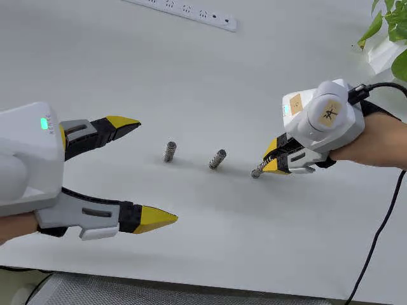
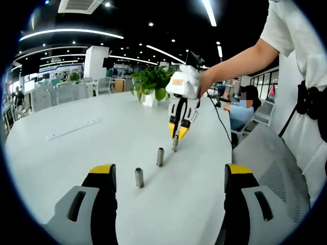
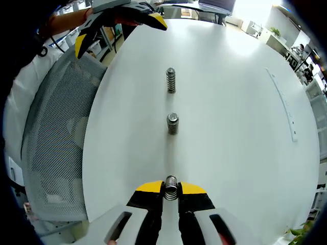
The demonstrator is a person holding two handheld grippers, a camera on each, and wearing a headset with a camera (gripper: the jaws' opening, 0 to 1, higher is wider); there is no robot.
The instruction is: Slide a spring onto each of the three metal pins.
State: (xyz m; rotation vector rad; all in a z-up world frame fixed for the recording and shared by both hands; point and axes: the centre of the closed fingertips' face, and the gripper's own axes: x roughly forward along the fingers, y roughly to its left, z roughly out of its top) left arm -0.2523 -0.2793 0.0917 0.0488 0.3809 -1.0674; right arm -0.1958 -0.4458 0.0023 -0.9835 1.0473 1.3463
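Note:
Three short metal pins stand in a row on the white table, each with a coiled spring around it. The left pin (image 1: 170, 151) (image 2: 139, 177) (image 3: 170, 80) and the middle pin (image 1: 217, 159) (image 2: 160, 156) (image 3: 172, 123) stand free. My right gripper (image 1: 266, 166) (image 2: 176, 137) (image 3: 170, 190) is shut on the spring of the right pin (image 1: 257, 171) (image 3: 170, 187), its yellow tips pinching the coil. My left gripper (image 1: 158, 171) (image 2: 170, 172) is open with nothing between its jaws. It is held a short way left of the row.
A white power strip (image 1: 191, 11) lies at the table's far edge. A potted plant (image 1: 389, 28) stands at the far right. A black cable (image 1: 380, 232) trails from the right gripper. A grey mesh chair (image 3: 56, 143) stands by the table's near edge.

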